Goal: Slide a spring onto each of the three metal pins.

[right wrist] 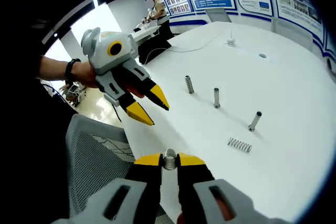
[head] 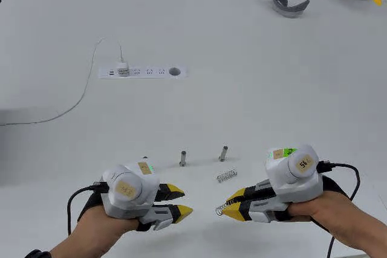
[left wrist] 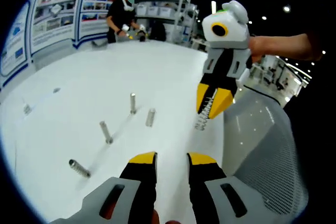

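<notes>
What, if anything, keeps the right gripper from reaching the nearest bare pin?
Probably yes: only a loose spring lies flat on the table between the right gripper and the pin, easily passed over.

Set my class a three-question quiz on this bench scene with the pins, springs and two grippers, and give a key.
1. Multiple choice: how many of the three pins already carry a spring? A none; B one; C all three.
2. True or false: the left gripper is shut on a spring.
3. Fill in: the right gripper is shut on a ___.
Key: 1 B, the far-left pin in the head view. 2 false, it is open and empty. 3 spring.
</notes>
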A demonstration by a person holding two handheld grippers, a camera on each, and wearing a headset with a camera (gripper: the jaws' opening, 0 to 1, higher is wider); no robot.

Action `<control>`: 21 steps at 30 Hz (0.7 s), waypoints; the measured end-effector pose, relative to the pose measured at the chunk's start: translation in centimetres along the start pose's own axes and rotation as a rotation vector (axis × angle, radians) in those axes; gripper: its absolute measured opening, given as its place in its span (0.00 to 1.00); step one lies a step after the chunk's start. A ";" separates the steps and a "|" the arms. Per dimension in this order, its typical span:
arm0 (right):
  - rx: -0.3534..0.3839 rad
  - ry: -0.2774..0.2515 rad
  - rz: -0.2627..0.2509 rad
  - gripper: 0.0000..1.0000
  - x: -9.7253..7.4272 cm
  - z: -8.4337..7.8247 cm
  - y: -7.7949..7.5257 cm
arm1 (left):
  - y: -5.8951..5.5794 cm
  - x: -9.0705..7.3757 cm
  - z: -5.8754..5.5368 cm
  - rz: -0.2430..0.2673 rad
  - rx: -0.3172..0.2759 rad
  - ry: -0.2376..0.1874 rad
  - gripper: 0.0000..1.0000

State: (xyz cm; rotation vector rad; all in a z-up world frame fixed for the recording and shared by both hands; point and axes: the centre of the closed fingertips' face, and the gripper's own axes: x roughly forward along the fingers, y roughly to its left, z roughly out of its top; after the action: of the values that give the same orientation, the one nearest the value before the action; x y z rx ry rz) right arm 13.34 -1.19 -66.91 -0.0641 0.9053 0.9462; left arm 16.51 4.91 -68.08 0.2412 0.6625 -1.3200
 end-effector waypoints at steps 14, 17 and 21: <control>0.002 0.018 -0.054 0.12 0.0 0.4 -2.3 | 2.3 -0.8 -0.1 0.078 -0.043 -0.014 0.31; -0.001 0.022 -0.069 0.12 0.0 0.6 -2.8 | 2.8 -1.1 -0.2 0.095 -0.054 -0.019 0.33; 0.002 0.024 -0.080 0.12 0.2 0.9 -3.5 | 3.5 -1.6 -0.2 0.125 -0.065 -0.028 0.34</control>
State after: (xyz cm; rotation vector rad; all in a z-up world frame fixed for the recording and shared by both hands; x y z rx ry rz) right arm 16.49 -2.84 -67.59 -0.1096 0.9189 0.8716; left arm 19.60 7.17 -68.02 0.2073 0.6556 -1.1786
